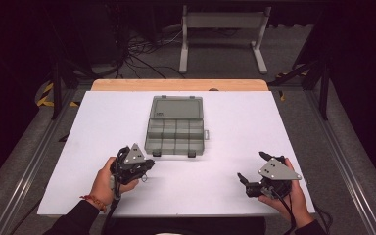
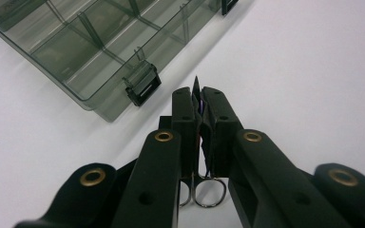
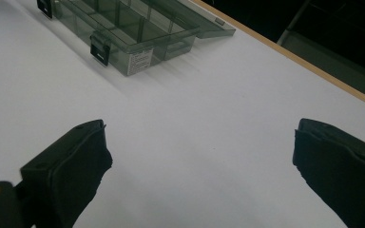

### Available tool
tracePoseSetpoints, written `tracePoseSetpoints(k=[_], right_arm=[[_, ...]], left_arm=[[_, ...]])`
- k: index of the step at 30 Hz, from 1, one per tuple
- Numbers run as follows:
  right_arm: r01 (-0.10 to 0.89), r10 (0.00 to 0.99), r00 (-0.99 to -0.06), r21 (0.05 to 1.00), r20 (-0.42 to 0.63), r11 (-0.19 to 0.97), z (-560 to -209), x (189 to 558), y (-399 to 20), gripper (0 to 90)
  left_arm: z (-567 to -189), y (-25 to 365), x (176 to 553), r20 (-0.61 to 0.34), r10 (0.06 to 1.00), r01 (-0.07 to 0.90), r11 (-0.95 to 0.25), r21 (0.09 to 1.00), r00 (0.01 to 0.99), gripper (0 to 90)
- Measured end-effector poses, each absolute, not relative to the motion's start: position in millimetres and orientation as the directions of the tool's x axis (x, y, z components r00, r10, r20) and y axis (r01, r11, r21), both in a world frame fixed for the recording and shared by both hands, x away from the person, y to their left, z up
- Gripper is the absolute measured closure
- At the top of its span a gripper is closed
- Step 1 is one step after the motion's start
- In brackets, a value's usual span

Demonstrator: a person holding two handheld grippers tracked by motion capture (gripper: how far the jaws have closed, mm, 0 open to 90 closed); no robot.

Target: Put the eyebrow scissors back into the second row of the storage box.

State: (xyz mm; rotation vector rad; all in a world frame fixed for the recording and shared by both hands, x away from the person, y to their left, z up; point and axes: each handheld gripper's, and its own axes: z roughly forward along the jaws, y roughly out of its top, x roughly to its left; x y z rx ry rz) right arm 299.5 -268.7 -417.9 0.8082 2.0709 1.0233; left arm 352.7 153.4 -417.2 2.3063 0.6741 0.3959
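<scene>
In the left gripper view, most of the small scissors [image 2: 208,187] lay hidden between the closed jaws of the left gripper [image 2: 200,102]; a blade tip and the finger loops showed. The organizer box [image 2: 90,45] beside them was cut off by the top edge. In the high view, those scissors near the box [image 1: 176,126] were too small to make out.
</scene>
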Motion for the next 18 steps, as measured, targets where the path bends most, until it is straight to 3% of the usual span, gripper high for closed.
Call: tracePoseSetpoints(k=[18], right_arm=[[0.218, 0.76, -0.573, 0.837, -0.307, 0.503, -417, 299, -268, 5.4]], left_arm=[[-405, 178, 343, 0.103, 0.575, 0.319, -0.584, 0.747, 0.812, 84.9]])
